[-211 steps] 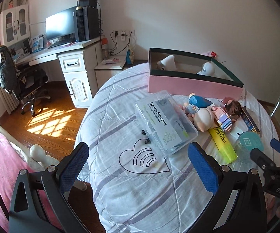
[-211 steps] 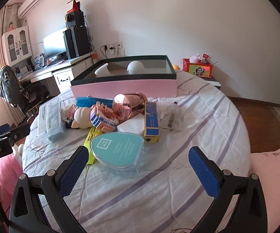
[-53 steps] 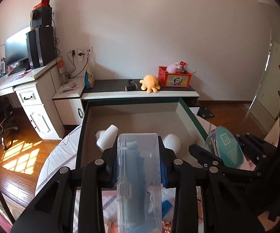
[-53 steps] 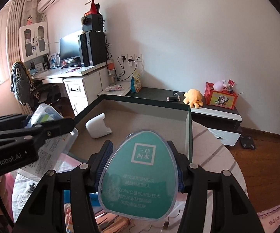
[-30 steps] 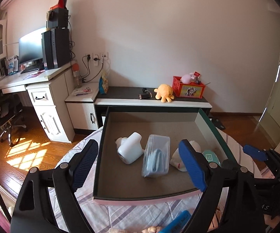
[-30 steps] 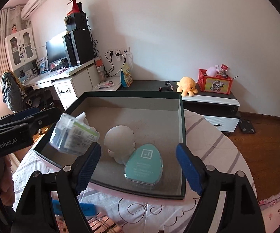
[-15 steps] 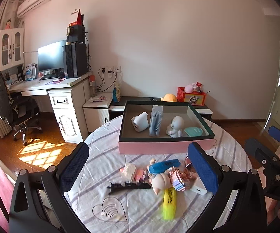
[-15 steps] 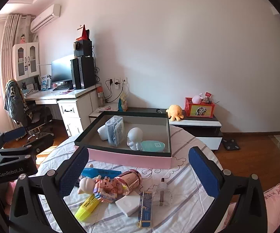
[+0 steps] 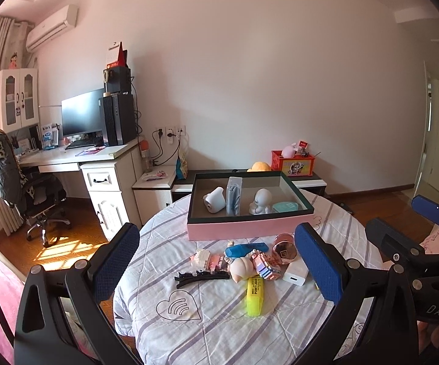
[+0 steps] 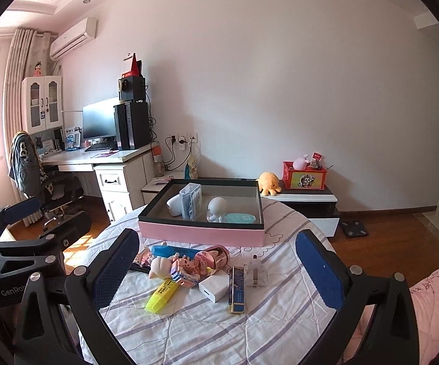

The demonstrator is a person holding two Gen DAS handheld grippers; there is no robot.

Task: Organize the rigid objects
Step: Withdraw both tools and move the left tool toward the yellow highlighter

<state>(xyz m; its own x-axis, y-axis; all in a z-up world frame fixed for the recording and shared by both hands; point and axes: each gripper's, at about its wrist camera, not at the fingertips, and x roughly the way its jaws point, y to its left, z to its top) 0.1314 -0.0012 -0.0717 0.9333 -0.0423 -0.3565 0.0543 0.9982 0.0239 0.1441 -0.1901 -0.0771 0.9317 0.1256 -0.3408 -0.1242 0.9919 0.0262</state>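
I see the pink box (image 9: pixel 243 228) with its dark green rim at the far side of the round surface (image 9: pixel 207 331). Inside it a clear plastic case (image 10: pixel 191 200) stands on edge between a white gadget (image 9: pixel 214 199) and a white figurine (image 9: pixel 261 200), with a teal egg-shaped case (image 10: pixel 240 218) lying flat to the right. In front of the box lie a black hair clip (image 9: pixel 202 276), a yellow highlighter (image 9: pixel 254 295), a blue tube (image 9: pixel 245 249), a pink block toy (image 10: pixel 186 269), a white charger (image 10: pixel 214 286) and a pink metallic jar (image 10: pixel 215 257) on its side.
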